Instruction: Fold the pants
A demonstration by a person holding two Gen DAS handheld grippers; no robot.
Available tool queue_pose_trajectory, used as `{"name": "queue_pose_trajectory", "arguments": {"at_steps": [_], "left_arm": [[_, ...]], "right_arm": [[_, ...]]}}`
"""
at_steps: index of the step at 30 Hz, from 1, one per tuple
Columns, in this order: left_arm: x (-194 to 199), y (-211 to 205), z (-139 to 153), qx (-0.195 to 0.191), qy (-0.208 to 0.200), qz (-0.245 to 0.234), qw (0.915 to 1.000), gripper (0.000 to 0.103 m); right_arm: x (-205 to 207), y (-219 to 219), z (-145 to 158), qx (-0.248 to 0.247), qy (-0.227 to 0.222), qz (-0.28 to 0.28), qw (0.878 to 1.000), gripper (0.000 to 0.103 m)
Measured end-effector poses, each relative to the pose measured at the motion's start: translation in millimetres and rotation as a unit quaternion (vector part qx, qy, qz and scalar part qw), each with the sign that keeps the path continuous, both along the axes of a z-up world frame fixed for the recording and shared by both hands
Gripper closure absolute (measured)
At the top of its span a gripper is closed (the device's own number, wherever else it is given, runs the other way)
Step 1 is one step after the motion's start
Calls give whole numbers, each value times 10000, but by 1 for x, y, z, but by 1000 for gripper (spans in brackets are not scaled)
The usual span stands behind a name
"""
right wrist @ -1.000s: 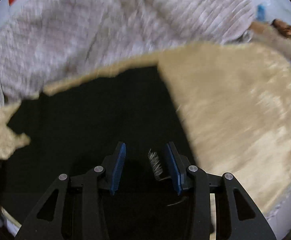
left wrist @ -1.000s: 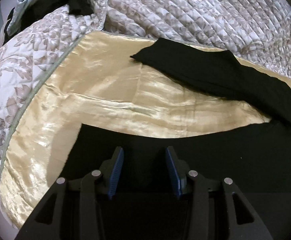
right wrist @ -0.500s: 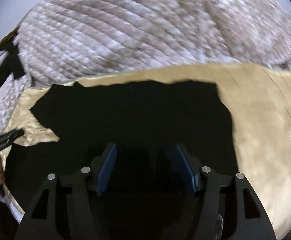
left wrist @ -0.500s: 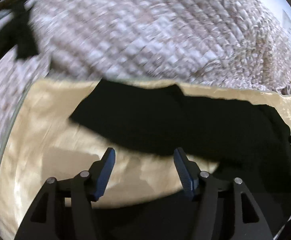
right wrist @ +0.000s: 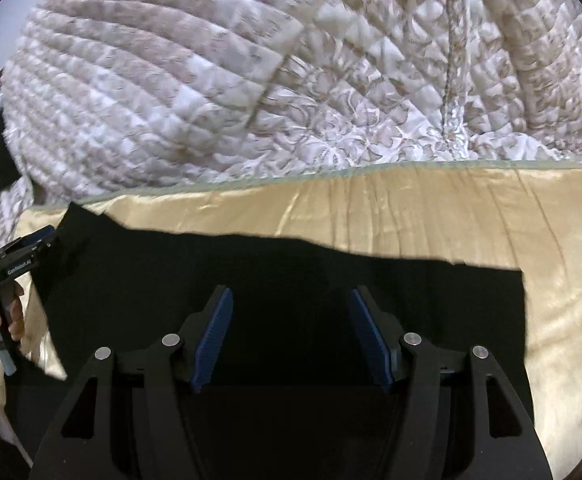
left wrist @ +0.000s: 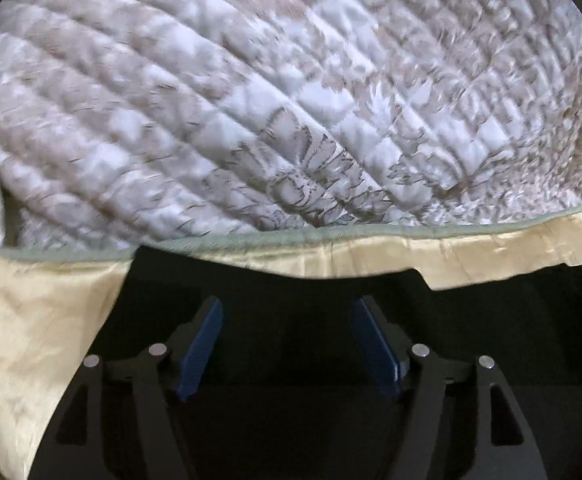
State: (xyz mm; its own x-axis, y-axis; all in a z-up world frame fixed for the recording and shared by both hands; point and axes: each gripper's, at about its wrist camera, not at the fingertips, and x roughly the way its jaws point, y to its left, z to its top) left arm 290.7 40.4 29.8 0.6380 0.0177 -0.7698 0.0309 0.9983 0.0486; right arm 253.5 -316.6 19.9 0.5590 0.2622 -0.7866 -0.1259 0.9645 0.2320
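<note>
Both hand-held grippers empty above the black pants

Left hand-held gripper (left wrist: pixel 287 342) and right hand-held gripper (right wrist: pixel 291 336) have just been opening, gripping nothing; pants (right wrist: pixel 291 264) lie on the bed's gold sheet (right wrist: pixel 431 208), which may get pinched along with them.

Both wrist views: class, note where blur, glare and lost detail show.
Left wrist view: quilt smeared by motion blur; black pants a featureless dark mass. Right wrist view: quilt blurred at upper left; cream satin sheet shows glare; both bulge with fisheye curvature.
</note>
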Motion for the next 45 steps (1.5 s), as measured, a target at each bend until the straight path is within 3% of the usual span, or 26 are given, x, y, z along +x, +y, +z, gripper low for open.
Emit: {"name": "queue_pose_trajectory", "arguments": {"at_steps": [3, 7, 8, 9, 10, 11, 12, 13, 14, 17, 22, 27, 31, 37, 45], "left_arm": [[19, -3, -23, 174, 305, 18, 9994, 28], [15, -7, -29, 355, 68, -31, 9993, 32], [12, -9, -30, 332, 69, -128, 9993, 50], [10, -13, -31, 305, 94, -277, 9991, 74], [7, -18, -33, 367, 97, -388, 9985, 84], [4, -26, -35, 525, 91, -490, 9974, 93], [1, -32, -36, 717, 56, -533, 9960, 95], [-1, -35, -35, 763, 29, -512, 9958, 96], [-3, -34, -33, 695, -6, -441, 9966, 97], [-19, -27, -16, 657, -284, -197, 9972, 97], [-73, -11, 35, 281, -878, -19, 9957, 97], [-144, 1, 84, -78, -1484, 83, 9889, 97], [-206, 6, 93, -294, -1714, 163, 9846, 97], [-291, 8, 66, -539, -1384, 282, 9885, 97], [-338, 8, 2, -677, -277, 571, 9957, 95]], "right_arm": [[21, 2, -13, -81, 125, -7, 9999, 42], [33, 12, -24, -382, 134, 43, 9992, 42], [35, 16, -25, -534, 131, 96, 9984, 42], [35, 18, -26, -610, 114, 114, 9980, 44], [35, 20, -27, -639, 91, 153, 9978, 60], [35, 21, -28, -585, 74, 197, 9981, 66], [35, 21, -27, -511, 60, 205, 9985, 81], [35, 23, -26, -479, 47, 212, 9986, 91], [35, 25, -25, -482, 38, 235, 9986, 93], [31, 28, -20, -540, -50, 237, 9982, 94], [0, 23, 17, -336, -573, 162, 9977, 95], [-66, 19, 60, -13, -1156, 141, 9932, 95], [-129, 10, 81, 337, -1408, 58, 9894, 95], [-225, 12, 67, 641, -1247, -81, 9901, 95], [-284, 3, -10, 1014, -95, -492, 9936, 94]]}}
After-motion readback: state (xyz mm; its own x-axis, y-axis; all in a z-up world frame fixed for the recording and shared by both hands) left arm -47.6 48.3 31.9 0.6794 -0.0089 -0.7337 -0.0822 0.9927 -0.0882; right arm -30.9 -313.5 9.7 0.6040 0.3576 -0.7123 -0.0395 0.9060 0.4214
